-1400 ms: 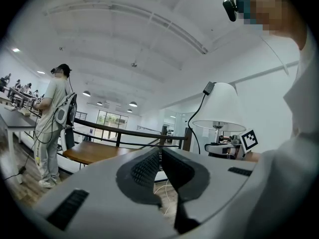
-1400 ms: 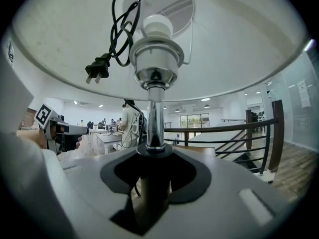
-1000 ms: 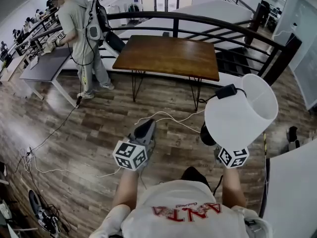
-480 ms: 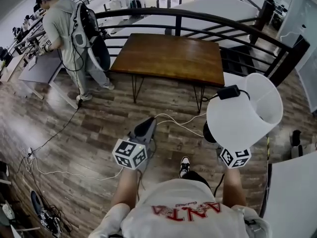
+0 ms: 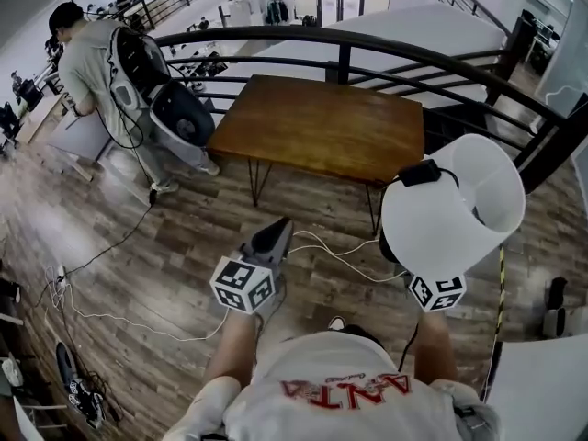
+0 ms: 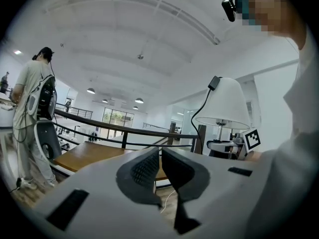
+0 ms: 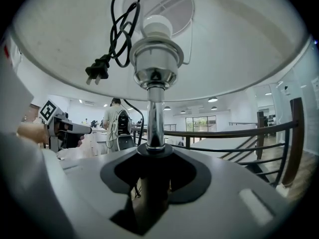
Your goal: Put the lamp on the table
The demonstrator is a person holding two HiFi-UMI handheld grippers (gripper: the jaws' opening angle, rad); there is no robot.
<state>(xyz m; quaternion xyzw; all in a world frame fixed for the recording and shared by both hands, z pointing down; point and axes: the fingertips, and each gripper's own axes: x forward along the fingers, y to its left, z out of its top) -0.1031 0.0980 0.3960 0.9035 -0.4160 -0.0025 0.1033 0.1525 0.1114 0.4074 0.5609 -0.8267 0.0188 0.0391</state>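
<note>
In the head view, my left gripper [image 5: 274, 235] points level out over the wooden floor [image 5: 156, 237], with its marker cube nearest me. My right gripper [image 5: 426, 285] shows only its cube, because the white shade of the lamp [image 5: 450, 211] covers the rest. The lamp is up in the air, leaning to the right with the shade's open mouth on that side. It sits on my side of the brown table [image 5: 322, 127], by the near right corner, and does not rest on it. A black plug [image 5: 423, 171] lies on the shade's top. A white cable [image 5: 335, 254] trails over the floor between me and the table. Behind the table runs a dark railing [image 5: 367, 44], and at far left stands a person with a backpack [image 5: 92, 62].

In the left gripper view, my jaws are drawn together to a thin slit with nothing between them. The table lies ahead beyond their tips. The lamp stands off to the right, with its cord hanging from the shade.

In the right gripper view, my jaws are clamped on the lamp's dark lower stem. The chrome stem [image 7: 154, 113] rises straight from them to the socket under the shade. The black cord is looped there, and its plug hangs at the left. My left gripper shows at the far left edge.
</note>
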